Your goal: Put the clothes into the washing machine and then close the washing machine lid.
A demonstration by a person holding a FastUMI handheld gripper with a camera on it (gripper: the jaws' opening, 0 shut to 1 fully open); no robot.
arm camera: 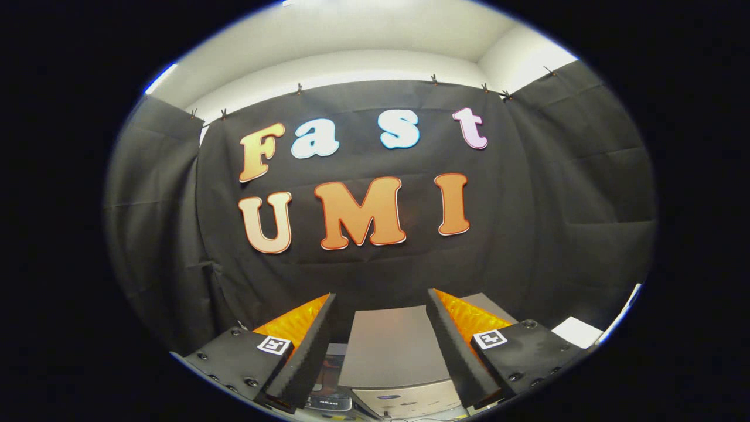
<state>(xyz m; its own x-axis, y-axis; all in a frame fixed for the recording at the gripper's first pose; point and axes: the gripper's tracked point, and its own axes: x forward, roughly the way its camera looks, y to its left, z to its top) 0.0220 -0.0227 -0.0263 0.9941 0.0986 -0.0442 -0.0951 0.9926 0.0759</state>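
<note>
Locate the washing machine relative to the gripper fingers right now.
In the gripper view, the washing machine sits low, between and just beyond the open gripper fingers, in front of the black cloth wall; its grey lid looks closed.

We see gripper [381, 302] fingers spread wide, nothing between them, tilted up toward black cloth wall [556, 193]. Between and below fingers we see grey washing machine lid [389, 346], appears closed, flat. Left of it, dark patterned thing, unclear. White sheet [577, 331] beyond right finger. White ceiling [363, 41] above cloth.

Free gap between spread fingers [328, 334]
</note>
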